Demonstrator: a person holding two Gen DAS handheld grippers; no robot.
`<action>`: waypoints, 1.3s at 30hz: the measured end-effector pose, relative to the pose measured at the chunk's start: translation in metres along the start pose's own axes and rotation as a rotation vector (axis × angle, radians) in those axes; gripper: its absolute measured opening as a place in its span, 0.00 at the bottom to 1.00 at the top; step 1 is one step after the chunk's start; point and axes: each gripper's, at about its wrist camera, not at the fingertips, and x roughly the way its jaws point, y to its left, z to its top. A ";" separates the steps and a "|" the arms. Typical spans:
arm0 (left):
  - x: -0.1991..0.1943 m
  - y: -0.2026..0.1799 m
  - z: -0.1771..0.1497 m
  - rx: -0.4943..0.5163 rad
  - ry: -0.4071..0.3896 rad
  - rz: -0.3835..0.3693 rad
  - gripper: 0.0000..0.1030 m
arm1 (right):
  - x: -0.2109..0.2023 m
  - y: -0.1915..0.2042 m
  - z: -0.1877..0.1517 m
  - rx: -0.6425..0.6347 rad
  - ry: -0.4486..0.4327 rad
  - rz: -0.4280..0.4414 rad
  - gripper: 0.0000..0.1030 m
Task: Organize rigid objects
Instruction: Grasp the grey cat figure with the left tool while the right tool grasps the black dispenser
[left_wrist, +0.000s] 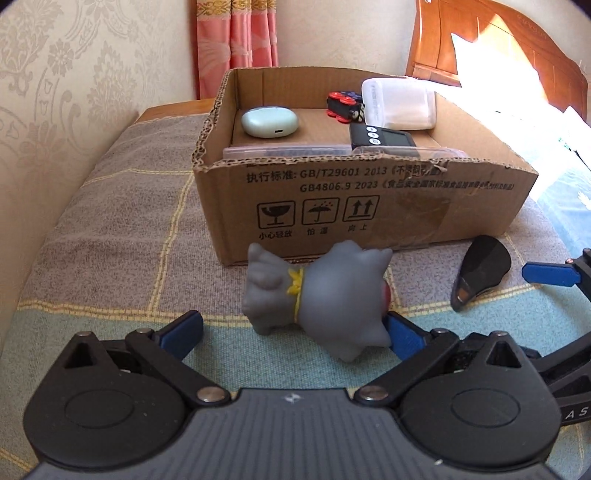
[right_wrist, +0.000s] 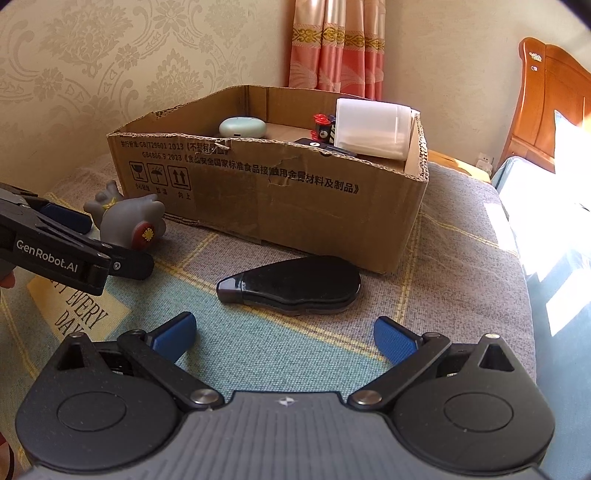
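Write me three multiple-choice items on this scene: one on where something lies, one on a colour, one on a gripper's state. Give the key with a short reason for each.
1. Where does the black teardrop-shaped device lie?
A. Inside the cardboard box
B. On the checked cloth in front of the box
C. Between the left gripper's fingers

2. What colour is the earbud case in the cardboard box?
A. Pale green
B. Red
C. Black

3. What state is the right gripper in?
A. Shut on the grey toy
B. Shut with nothing in it
C. Open, holding nothing

Key: 1 B, it rests on the checked cloth outside the box's front wall. 2 A, the rounded case is pale green. 3 C, its blue pads stand wide apart over bare cloth, while the grey toy figure lies by the left gripper.
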 end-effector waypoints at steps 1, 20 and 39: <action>0.000 -0.001 0.000 0.006 -0.009 -0.003 0.99 | 0.001 -0.001 0.001 -0.005 0.003 0.005 1.00; 0.001 -0.007 0.008 -0.009 -0.061 -0.038 0.71 | 0.024 -0.008 0.022 -0.063 -0.003 0.069 1.00; -0.006 -0.008 0.013 0.024 -0.079 -0.024 0.71 | 0.022 0.001 0.030 -0.081 0.028 0.067 0.90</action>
